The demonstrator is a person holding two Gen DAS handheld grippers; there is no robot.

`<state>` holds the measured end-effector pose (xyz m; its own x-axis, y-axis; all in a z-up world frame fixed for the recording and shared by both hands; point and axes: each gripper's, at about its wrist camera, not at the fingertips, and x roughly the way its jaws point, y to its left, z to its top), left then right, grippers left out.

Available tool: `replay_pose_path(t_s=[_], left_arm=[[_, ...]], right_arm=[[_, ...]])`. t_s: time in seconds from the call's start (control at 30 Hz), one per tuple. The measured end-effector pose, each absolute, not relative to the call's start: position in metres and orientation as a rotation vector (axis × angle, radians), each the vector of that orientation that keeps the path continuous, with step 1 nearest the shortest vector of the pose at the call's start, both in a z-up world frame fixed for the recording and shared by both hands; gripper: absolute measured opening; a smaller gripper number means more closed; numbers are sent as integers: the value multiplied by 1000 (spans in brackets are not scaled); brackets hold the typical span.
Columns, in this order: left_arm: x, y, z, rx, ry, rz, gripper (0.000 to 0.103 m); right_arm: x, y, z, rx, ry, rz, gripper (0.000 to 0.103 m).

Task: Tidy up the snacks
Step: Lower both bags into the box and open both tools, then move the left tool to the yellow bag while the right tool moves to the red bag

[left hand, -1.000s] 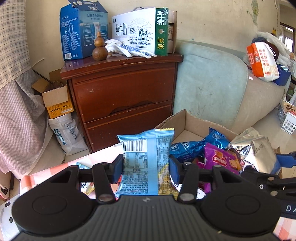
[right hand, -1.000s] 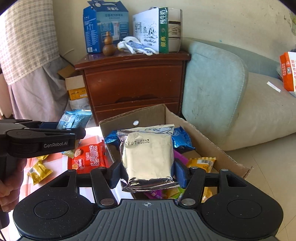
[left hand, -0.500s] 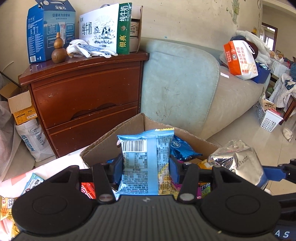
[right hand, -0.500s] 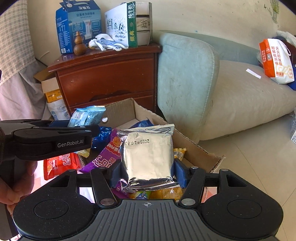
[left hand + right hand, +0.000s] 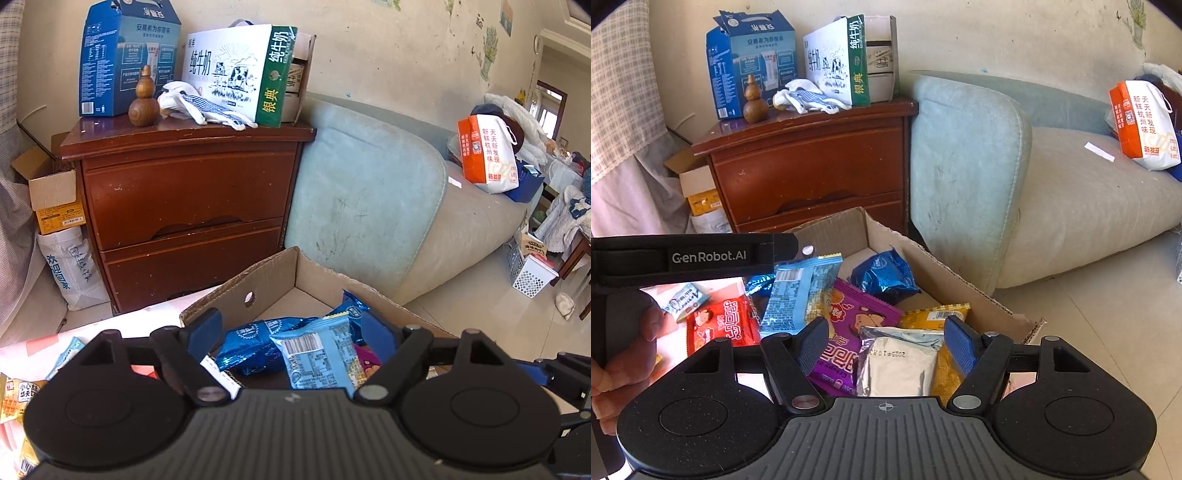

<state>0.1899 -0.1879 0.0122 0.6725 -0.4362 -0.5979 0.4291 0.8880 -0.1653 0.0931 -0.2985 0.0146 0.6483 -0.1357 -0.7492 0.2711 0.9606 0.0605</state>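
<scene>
crinkled silver foil packet (image 5: 901,363)

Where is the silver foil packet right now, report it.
In the right wrist view, the silver foil packet lies in the cardboard box, between the open right gripper's fingers, flanked by purple packet and yellow packet.

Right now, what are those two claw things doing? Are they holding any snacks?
Left gripper: open, holding nothing; light blue packet lies in the cardboard box.
Right gripper: open, holding nothing; silver packet lies below it.
</scene>
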Motion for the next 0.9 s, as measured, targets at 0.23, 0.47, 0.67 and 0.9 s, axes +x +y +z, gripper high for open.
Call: replay_pose_path(t_s=[0.23,0.47,0.67,0.9], left_arm=[[197,-141,14,-5,706,-367,82],[210,-78,7,-22,736,-226,83],[222,-39,-5,-37,757,-146,83],[236,-3,-33,-54,808,-55,83]], right_arm=[[99,-274,21,169,790,-130,70],[112,-238,18,144,783,0,70],[125,-211,8,128,783,90,70],[140,-190,-14,140,813,158,70]])
